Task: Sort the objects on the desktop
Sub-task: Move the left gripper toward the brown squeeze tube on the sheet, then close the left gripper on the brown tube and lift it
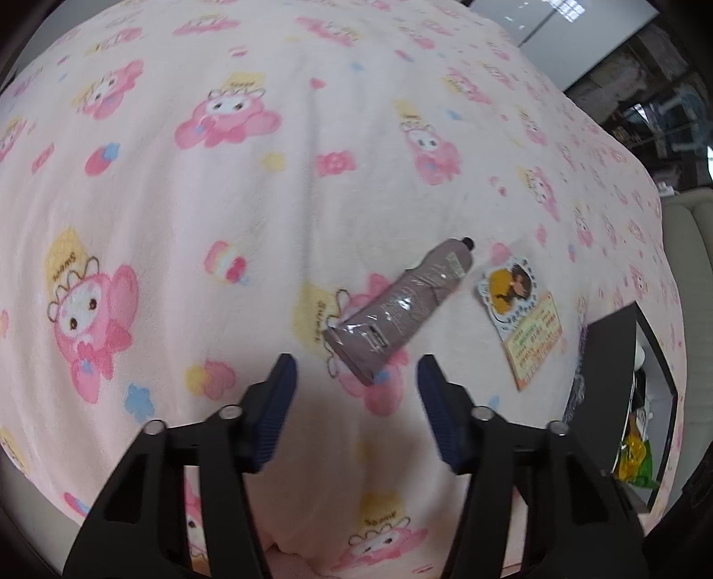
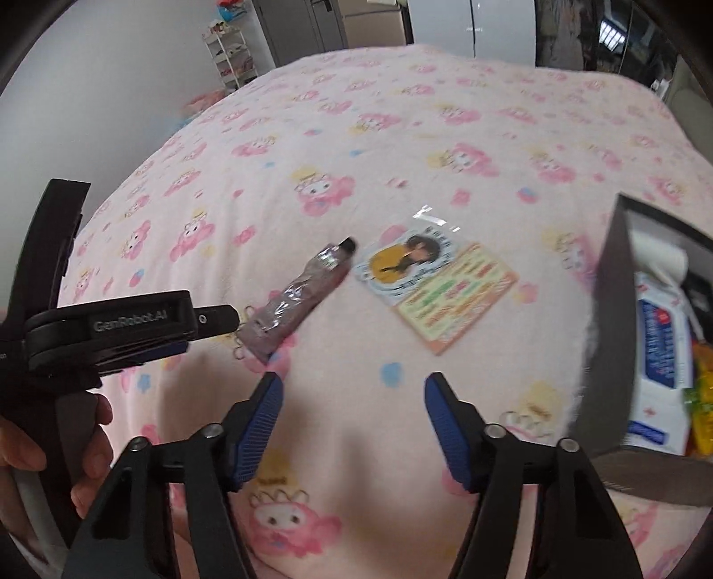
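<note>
A mauve tube with a black cap [image 1: 401, 307] lies on the pink cartoon-print blanket [image 1: 223, 187], just beyond my left gripper [image 1: 356, 378], which is open and empty. To the tube's right lies a flat illustrated card in a clear sleeve [image 1: 519, 311]. In the right wrist view the tube [image 2: 298, 298] and the card [image 2: 439, 280] lie ahead of my right gripper [image 2: 352, 396], open and empty. The left gripper's body [image 2: 111, 329] shows at the left, close to the tube's flat end. A dark box [image 2: 610, 311] stands at the right.
The dark box [image 1: 610, 369] holds a white-and-blue packet [image 2: 659, 352] and yellow-green items [image 2: 702, 401]. The blanket's right edge drops off beside the box. A white shelf rack [image 2: 231, 53] and a grey cabinet [image 2: 307, 26] stand in the background.
</note>
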Demonstrator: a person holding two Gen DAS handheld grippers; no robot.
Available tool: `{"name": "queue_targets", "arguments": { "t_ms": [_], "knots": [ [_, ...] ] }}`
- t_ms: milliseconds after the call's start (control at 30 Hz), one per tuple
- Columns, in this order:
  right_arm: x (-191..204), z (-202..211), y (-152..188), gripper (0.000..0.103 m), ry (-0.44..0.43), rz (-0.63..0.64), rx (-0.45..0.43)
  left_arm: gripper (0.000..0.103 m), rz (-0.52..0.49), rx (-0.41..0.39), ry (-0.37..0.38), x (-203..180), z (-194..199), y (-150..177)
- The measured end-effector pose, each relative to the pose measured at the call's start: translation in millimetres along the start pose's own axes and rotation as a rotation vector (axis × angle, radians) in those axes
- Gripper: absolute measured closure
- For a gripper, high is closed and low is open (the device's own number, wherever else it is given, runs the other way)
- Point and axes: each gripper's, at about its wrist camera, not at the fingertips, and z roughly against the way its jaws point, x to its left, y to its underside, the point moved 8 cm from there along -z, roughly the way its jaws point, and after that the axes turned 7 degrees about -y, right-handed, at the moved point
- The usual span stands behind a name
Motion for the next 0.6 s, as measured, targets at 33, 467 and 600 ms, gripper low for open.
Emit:
{"name": "queue_targets", "arguments": {
  "t_ms": [33,467,600],
  "knots": [
    [2.7,-7.4,-0.4,0.05,-0.009,-0.002,0.009,0.06,0.02,0.01,0.026,-0.5,-3.0,-1.4],
    [39.0,-85.1,-7.0,0.059,-0.091,0.033,0.107,0.063,0.229,0.107,0.169,6.1,-42.1,-16.7],
    [36.0,-112.5,-1.5,0.059,-0.104,-0.008,0.143,0.078,0.26,0.131,0.171,9.9,-51.2,-21.5]
  ]
}}
